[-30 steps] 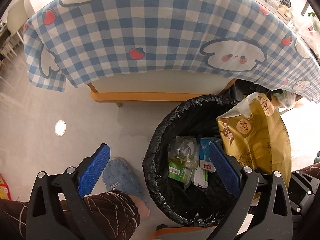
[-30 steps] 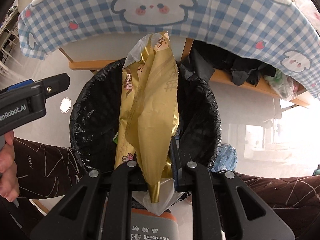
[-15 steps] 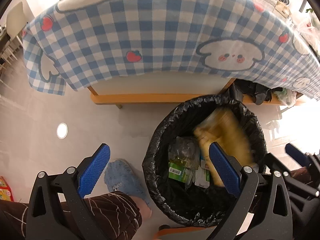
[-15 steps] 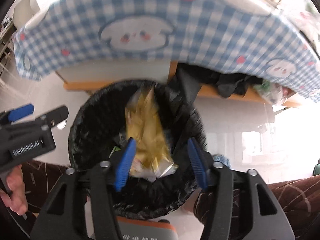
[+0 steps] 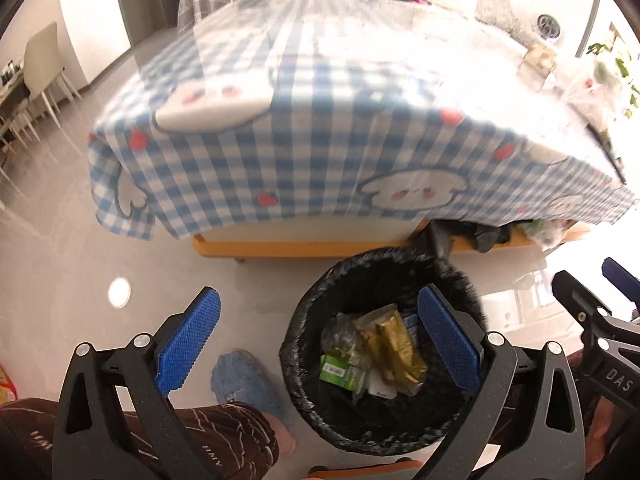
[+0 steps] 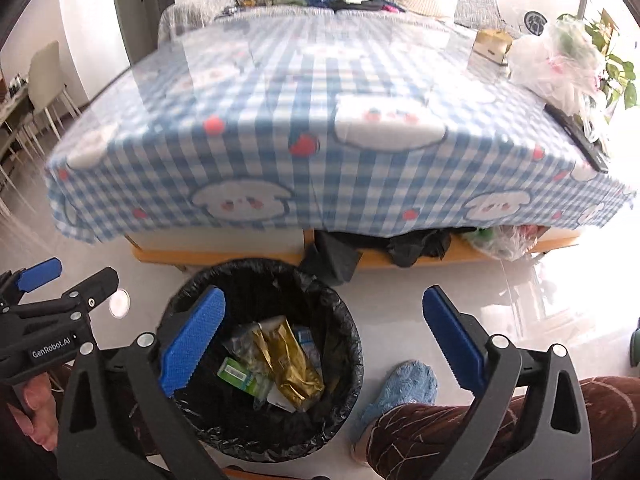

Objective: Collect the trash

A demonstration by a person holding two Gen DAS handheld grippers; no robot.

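Gold wrapper (image 6: pixel 294 364) now dropped into bin (image 6: pixel 344 320) beside checked-cloth table (image 6: pixel 320 128).

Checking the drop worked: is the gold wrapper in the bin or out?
In. The gold wrapper lies on the other trash inside the black-lined bin; neither claw holds it.

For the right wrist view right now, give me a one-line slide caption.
Open right gripper above the black-lined trash bin, gold snack bag lying inside among other wrappers.
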